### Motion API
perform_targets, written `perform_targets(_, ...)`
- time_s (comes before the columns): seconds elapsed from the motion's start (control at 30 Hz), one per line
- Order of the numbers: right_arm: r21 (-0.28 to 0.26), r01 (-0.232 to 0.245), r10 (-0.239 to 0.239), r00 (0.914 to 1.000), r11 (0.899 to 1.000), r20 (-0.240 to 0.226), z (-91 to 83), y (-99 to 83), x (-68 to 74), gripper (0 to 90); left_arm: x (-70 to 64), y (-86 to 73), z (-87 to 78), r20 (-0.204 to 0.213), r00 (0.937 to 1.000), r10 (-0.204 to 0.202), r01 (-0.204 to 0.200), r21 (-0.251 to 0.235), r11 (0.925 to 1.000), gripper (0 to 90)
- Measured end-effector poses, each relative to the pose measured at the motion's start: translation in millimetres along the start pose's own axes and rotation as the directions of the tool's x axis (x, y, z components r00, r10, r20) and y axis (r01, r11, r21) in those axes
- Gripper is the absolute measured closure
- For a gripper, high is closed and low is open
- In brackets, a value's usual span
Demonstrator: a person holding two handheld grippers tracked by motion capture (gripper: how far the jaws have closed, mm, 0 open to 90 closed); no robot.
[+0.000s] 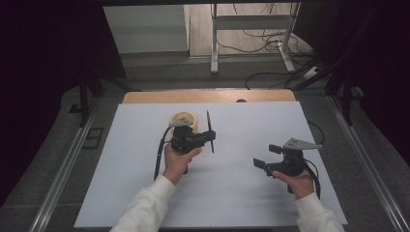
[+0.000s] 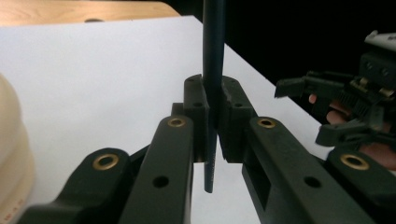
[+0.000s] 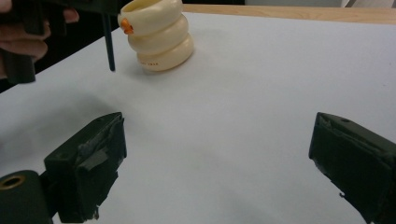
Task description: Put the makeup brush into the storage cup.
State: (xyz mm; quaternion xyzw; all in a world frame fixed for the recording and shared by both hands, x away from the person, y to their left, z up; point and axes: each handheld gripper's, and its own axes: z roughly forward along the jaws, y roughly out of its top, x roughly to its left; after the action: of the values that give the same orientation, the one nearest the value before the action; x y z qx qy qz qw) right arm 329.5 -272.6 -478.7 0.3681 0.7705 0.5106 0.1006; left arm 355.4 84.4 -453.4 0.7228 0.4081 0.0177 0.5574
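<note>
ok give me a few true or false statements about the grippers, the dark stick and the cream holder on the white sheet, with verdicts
1. The left gripper has its jaws shut on the dark stick. True.
2. The dark stick lies flat on the white sheet. False: it stands upright in the jaws, its lower end clear of the sheet.
3. The right gripper has its jaws wide apart with nothing between them. True.
4. The cream ribbed holder lies tipped on its side. False: it stands upright on the sheet.
5. The right gripper is touching the cream ribbed holder. False: it is well apart from it, nearer the person's side of the sheet.
</note>
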Motion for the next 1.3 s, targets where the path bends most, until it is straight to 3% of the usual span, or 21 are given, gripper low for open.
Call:
perform_targets(0.57,0.01,-0.011,0.011,0.9994,1.0,0.032,-8.2,-9.7,-12.5,4.7,11.0,15.5,-21.7,-0.037,0.9993,0.004,-0.006,-0.036,0.9993,83.5)
perform_targets(1.3,0.042,0.007,-0.008,0.9994,0.999,0.035,-3.5,-12.0,-12.2,5.2,29.8,28.5,-32.8,-0.088,0.996,-0.018,0.012,-0.062,0.998,83.5)
